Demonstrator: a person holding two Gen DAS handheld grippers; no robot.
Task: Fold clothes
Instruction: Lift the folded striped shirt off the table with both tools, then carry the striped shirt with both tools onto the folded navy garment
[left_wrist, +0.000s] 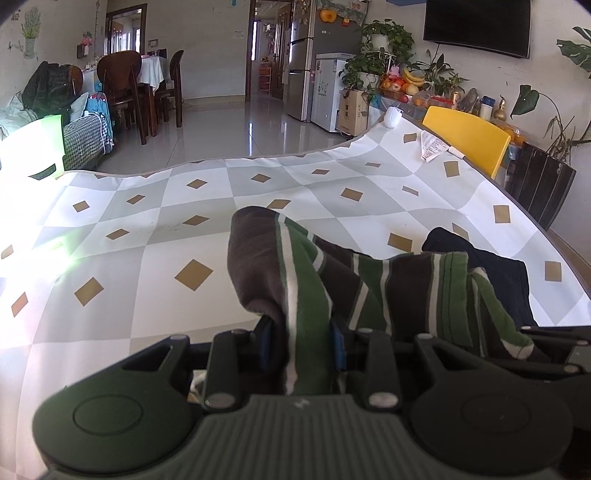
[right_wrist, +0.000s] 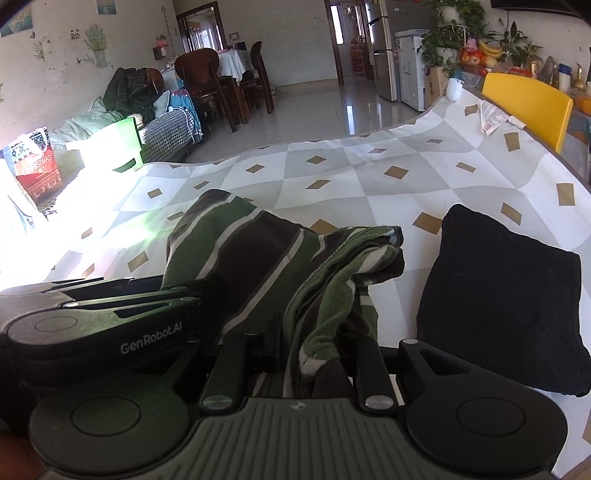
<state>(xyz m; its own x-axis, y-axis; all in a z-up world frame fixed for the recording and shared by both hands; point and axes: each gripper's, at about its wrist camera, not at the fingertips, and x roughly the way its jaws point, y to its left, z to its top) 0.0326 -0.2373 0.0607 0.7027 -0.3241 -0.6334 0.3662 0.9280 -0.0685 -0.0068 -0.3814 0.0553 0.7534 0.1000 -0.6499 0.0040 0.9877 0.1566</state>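
Observation:
A striped garment in green, brown and white hangs bunched above the checked tablecloth. My left gripper is shut on one part of it, the cloth running down between the blue pads. In the right wrist view the same striped garment drapes over my right gripper, which is shut on a bunched fold. The left gripper's body sits close beside it on the left. A folded black garment lies flat on the table to the right, also seen as the black garment behind the stripes.
A yellow chair stands at the table's far right edge, near a paper slip and a small white object. A green bin and dark dining chairs stand beyond the far edge.

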